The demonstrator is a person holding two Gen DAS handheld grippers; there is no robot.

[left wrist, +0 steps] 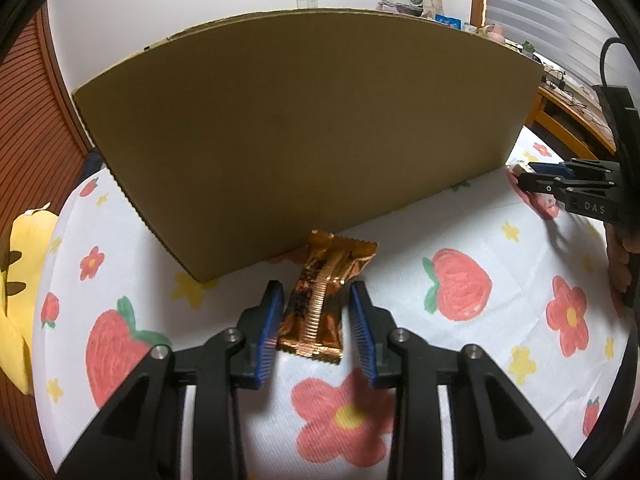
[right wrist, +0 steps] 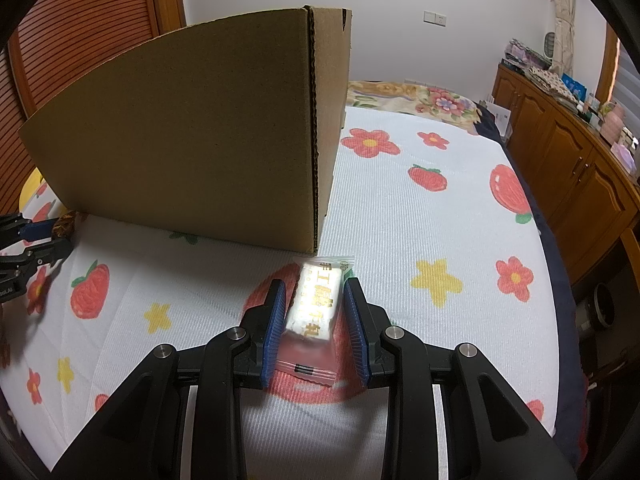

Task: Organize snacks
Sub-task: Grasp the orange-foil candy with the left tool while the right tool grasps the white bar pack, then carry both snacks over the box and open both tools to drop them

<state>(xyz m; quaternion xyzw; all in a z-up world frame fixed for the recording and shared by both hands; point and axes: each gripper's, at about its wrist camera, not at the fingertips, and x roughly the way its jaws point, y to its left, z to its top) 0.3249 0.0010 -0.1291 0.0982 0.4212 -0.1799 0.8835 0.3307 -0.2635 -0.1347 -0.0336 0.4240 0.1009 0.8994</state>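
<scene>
A gold-brown wrapped snack bar [left wrist: 320, 300] lies on the flowered cloth in front of a tall cardboard box [left wrist: 304, 140]. My left gripper [left wrist: 318, 292] is open, its blue pads on either side of the bar, small gaps showing. A white snack in a clear wrapper [right wrist: 314, 308] lies by the box corner [right wrist: 316, 128]. My right gripper [right wrist: 314, 288] is open around it, pads close to its sides. The right gripper also shows in the left wrist view [left wrist: 528, 178], the left gripper in the right wrist view [right wrist: 60, 236].
The cloth with strawberries and flowers [right wrist: 420, 216] covers a bed. A wooden cabinet [right wrist: 568, 152] with clutter stands along the right. A yellow cushion [left wrist: 24, 280] lies at the left edge. A slatted wooden door [right wrist: 80, 12] is behind the box.
</scene>
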